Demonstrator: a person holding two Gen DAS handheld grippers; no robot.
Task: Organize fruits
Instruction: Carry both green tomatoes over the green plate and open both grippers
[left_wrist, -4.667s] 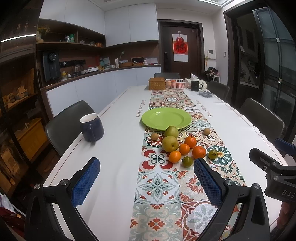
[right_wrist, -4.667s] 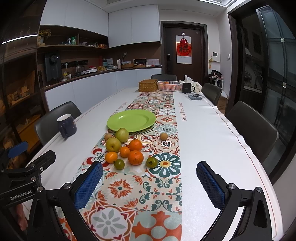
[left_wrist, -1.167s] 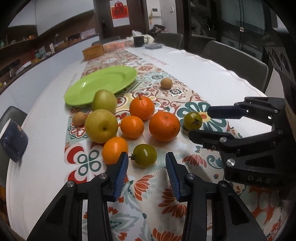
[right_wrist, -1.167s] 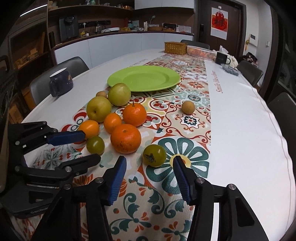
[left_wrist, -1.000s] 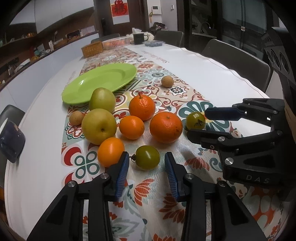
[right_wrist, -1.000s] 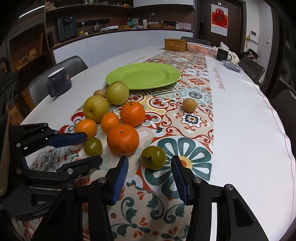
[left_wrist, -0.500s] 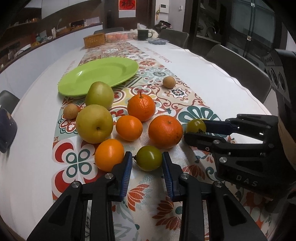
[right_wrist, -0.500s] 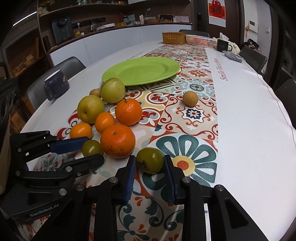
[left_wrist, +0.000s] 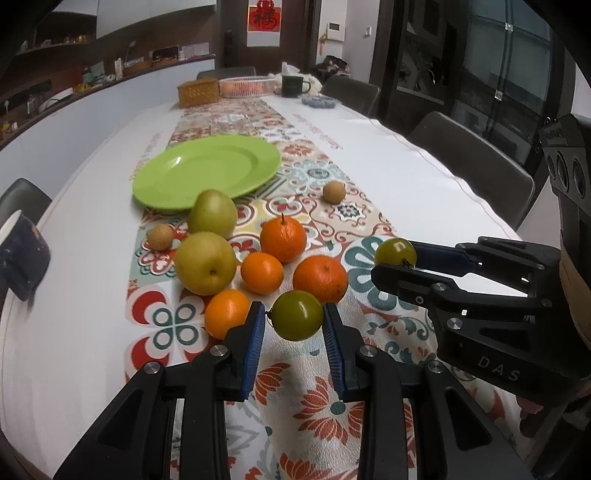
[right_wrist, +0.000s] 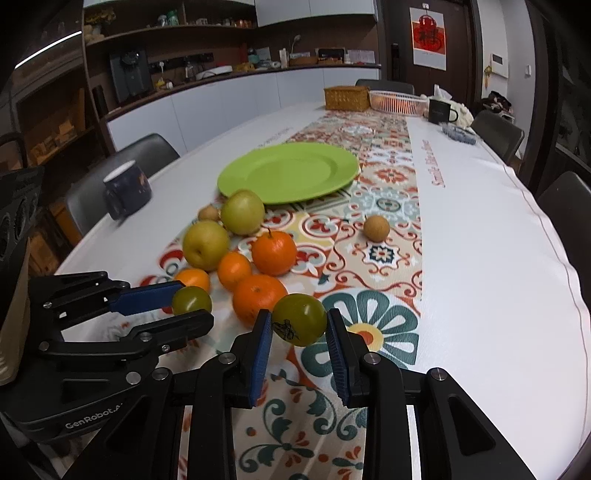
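My left gripper (left_wrist: 293, 323) is shut on a green tomato (left_wrist: 297, 315) and holds it just above the patterned runner. My right gripper (right_wrist: 299, 332) is shut on a second green tomato (right_wrist: 300, 324), also lifted; it shows in the left wrist view (left_wrist: 395, 252) too. Several oranges (left_wrist: 320, 278), two yellow-green pears (left_wrist: 205, 263) and two small brown fruits (left_wrist: 334, 191) lie on the runner. The empty green plate (left_wrist: 207, 170) sits behind them.
A dark blue mug (right_wrist: 127, 192) stands at the table's left edge. A wicker box (right_wrist: 347, 98), a pink basket (right_wrist: 397, 101) and a dark mug (right_wrist: 441, 110) stand at the far end. Chairs line both sides.
Both grippers closed on their green tomatoes and lifted them slightly off the runner. The other fruits have not moved.
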